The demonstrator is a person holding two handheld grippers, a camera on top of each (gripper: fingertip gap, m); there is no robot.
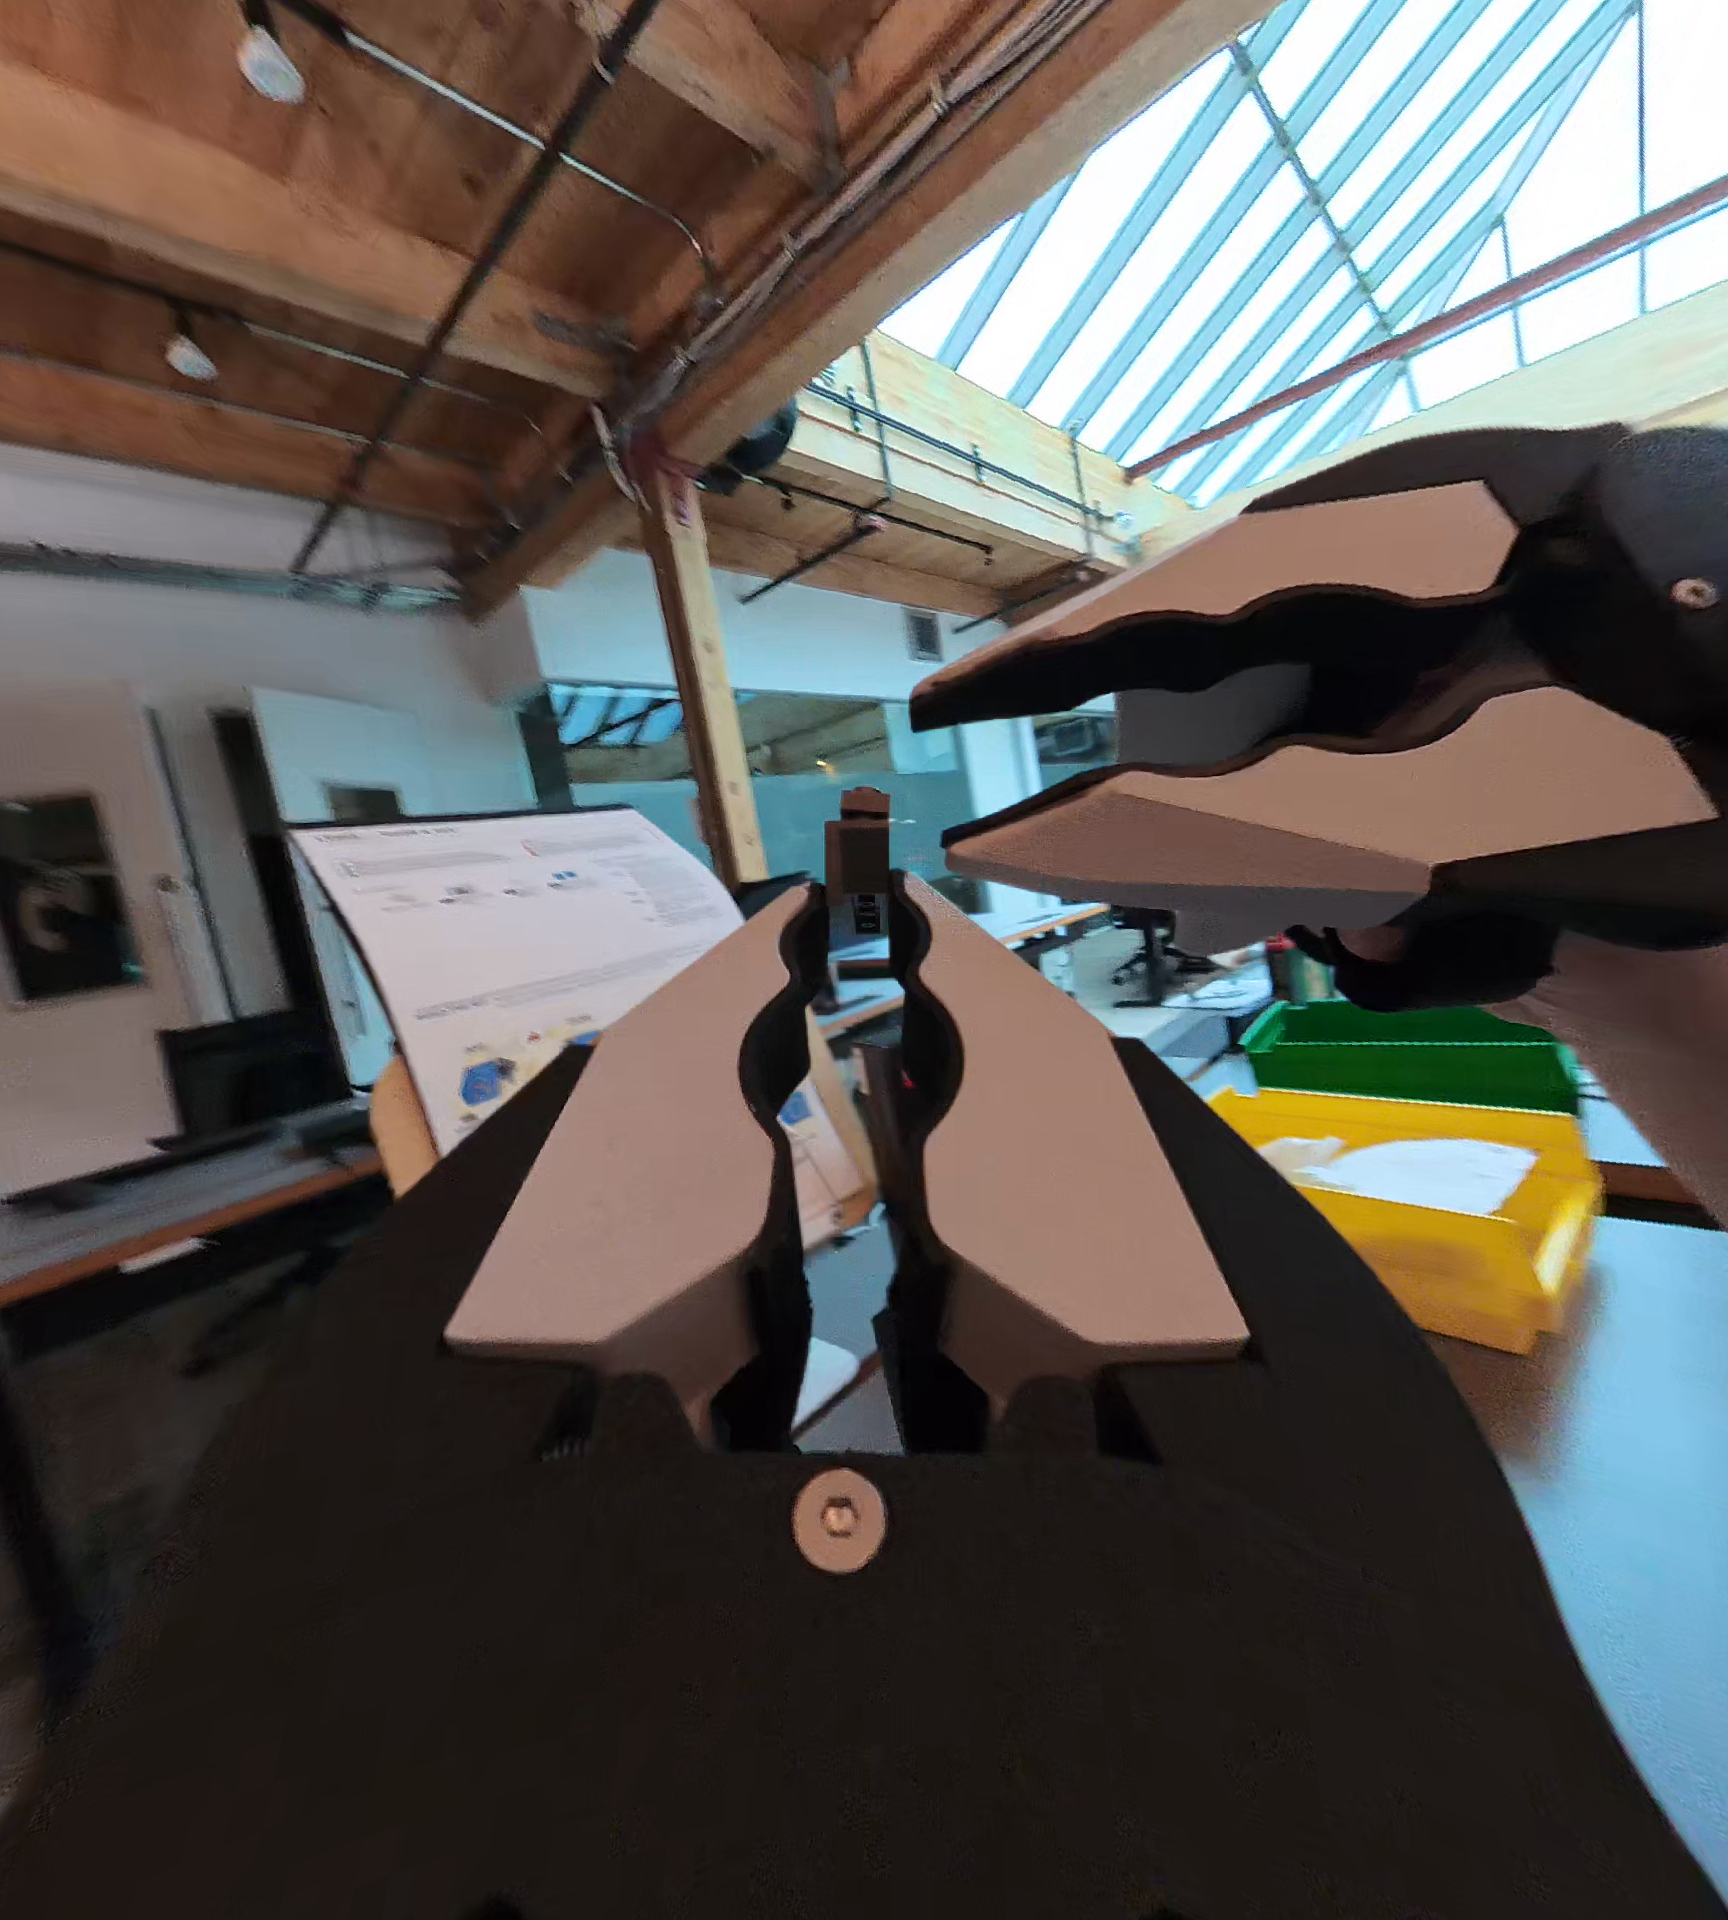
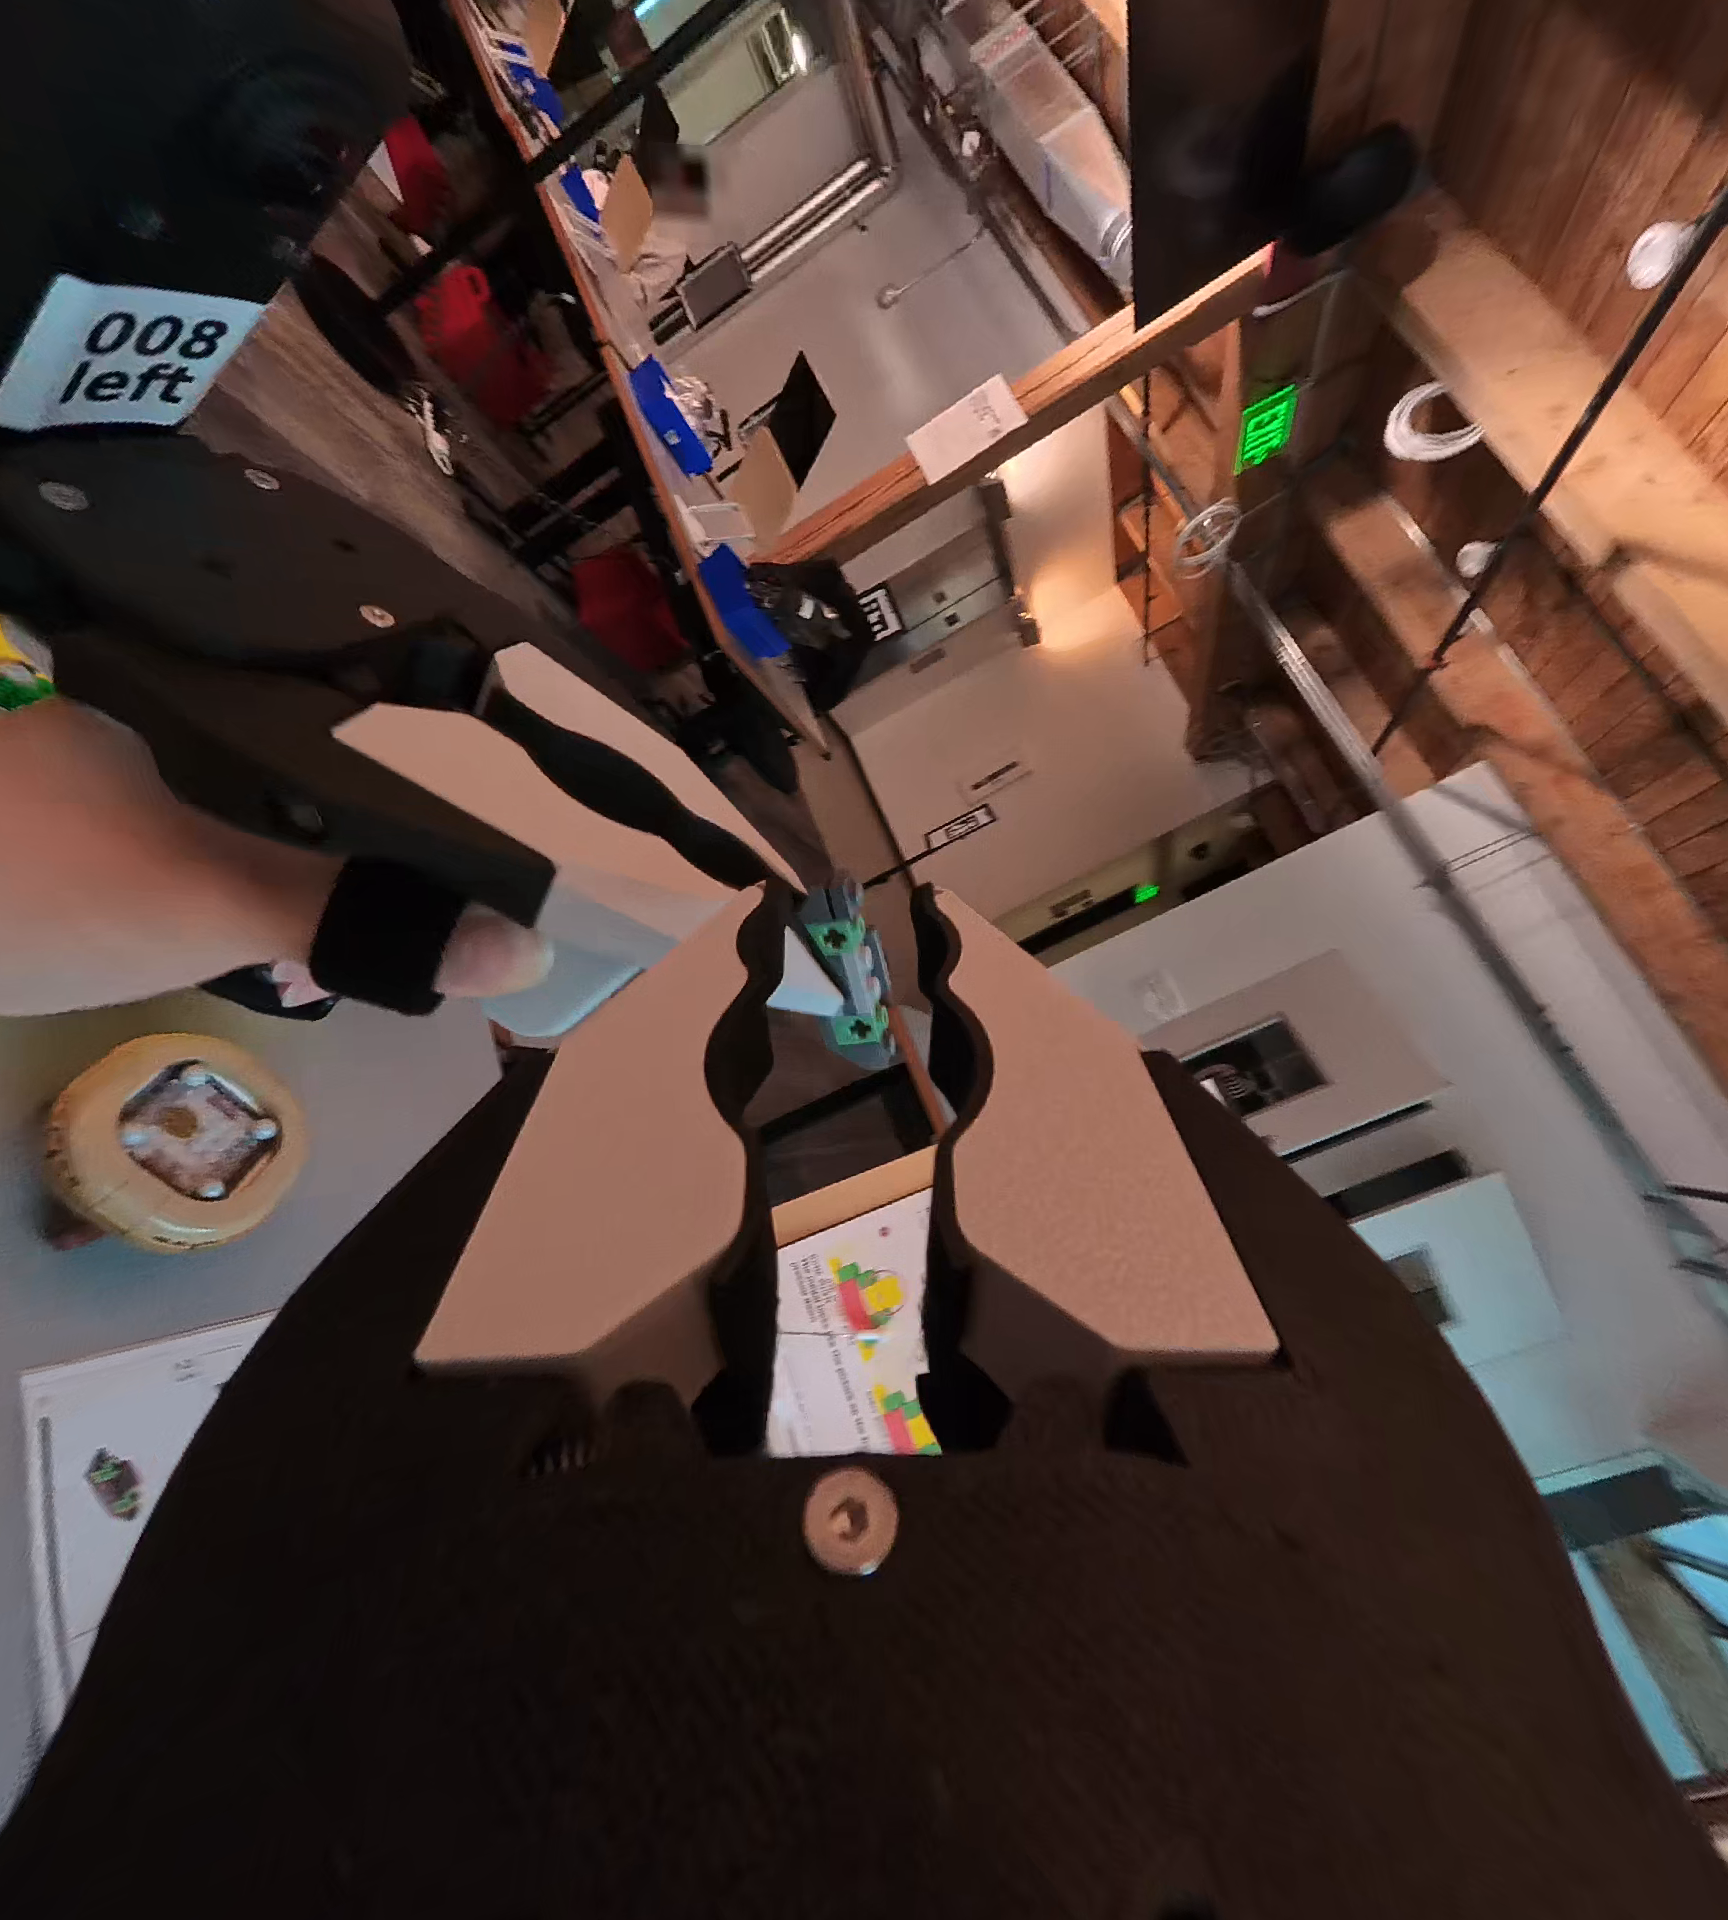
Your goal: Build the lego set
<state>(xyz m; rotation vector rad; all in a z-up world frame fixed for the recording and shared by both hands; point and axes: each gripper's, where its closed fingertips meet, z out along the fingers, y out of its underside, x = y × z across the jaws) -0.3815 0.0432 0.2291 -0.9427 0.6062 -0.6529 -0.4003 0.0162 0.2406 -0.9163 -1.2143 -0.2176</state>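
Note:
My left gripper (image 1: 860, 904) is shut on a small lego assembly (image 1: 861, 868), a dark stack that sticks up past the fingertips, held up in the air. In the right wrist view the assembly (image 2: 852, 982) looks grey with two green cross-holed parts. My right gripper (image 2: 847, 899) is open, its fingers on either side of the assembly with a gap on both sides. In the left wrist view the right gripper (image 1: 933, 774) comes in from the right, its tips just right of the piece. The left gripper (image 2: 787, 909) reaches in from the left there.
A yellow bin (image 1: 1525, 1247) holding white paper and a green bin (image 1: 1411, 1070) stand on the table at right. A curved instruction sheet (image 1: 527, 935) stands behind. In the right wrist view, a printed sheet (image 2: 855, 1340) and a round yellow spool (image 2: 174, 1143) lie below.

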